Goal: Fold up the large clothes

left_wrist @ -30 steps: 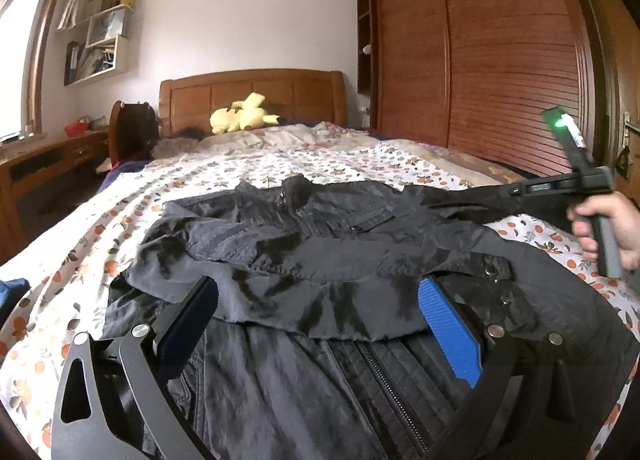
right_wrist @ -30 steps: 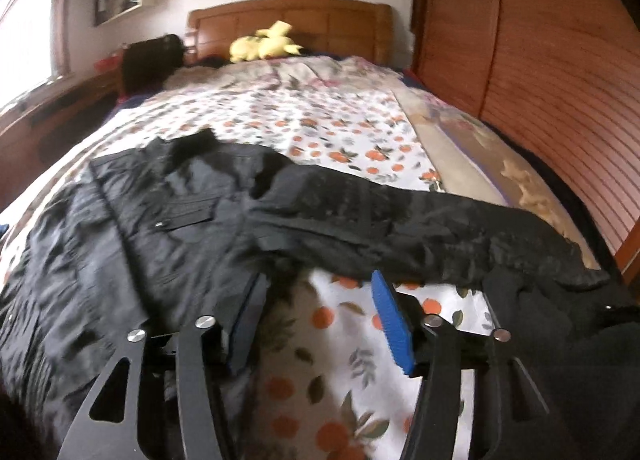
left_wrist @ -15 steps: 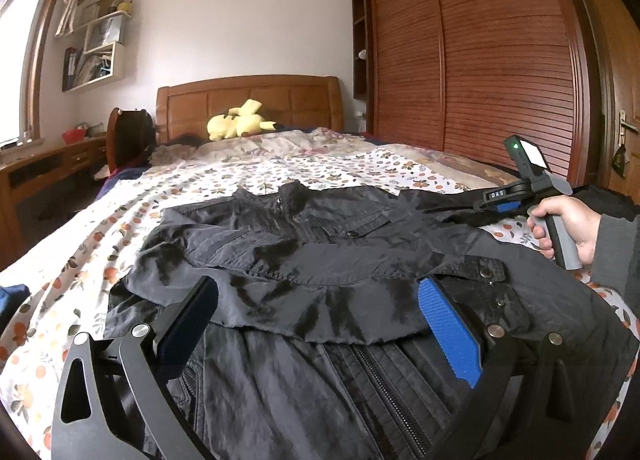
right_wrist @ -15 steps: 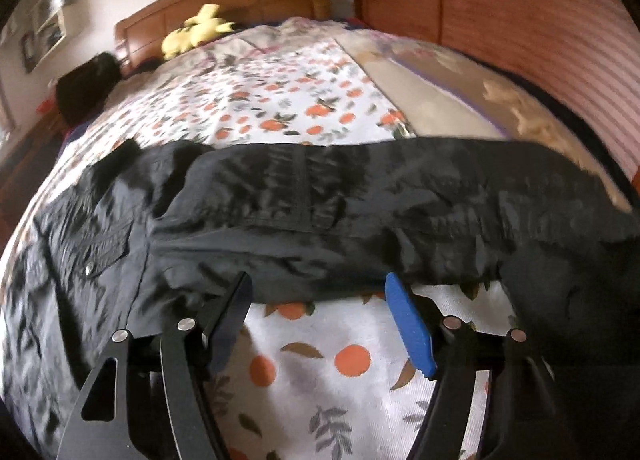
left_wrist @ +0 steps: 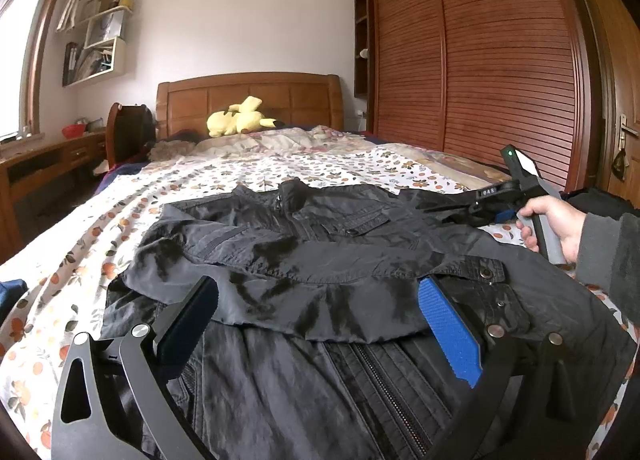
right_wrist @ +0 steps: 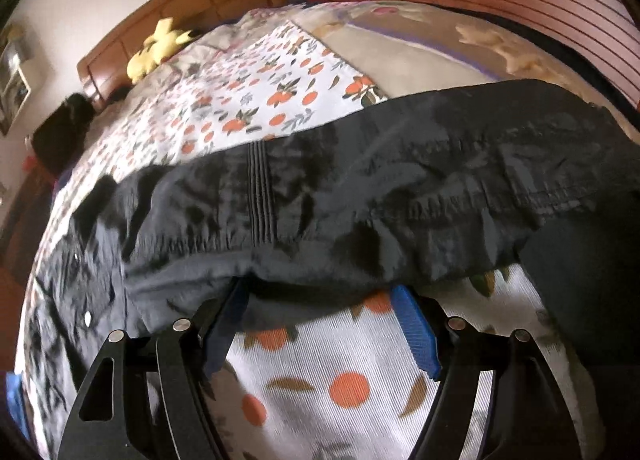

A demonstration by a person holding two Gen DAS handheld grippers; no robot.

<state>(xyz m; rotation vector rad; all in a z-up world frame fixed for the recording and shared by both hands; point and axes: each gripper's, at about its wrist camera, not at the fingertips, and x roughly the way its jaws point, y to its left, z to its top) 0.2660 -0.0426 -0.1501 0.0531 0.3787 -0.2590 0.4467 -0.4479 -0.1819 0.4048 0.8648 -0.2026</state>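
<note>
My left tongs hover spread wide at the bottom of the left wrist frame, over the black zip-front jacket of crinkled cloth that lies across the orange-and-leaf printed bedsheet, filling the centre and lower half of the frame; nothing sits between the blue pads. One sleeve is folded across the chest, its snap cuff at centre right. At the right edge my right hand grips the handle of my right tongs, whose fingers reach to the other sleeve. In the right wrist frame those tongs stand spread, pad tips at the lower edge of the black outstretched sleeve that spans the middle of the frame; whether they touch it I cannot tell. A yellow plush toy lies by the wooden headboard at upper centre.
</note>
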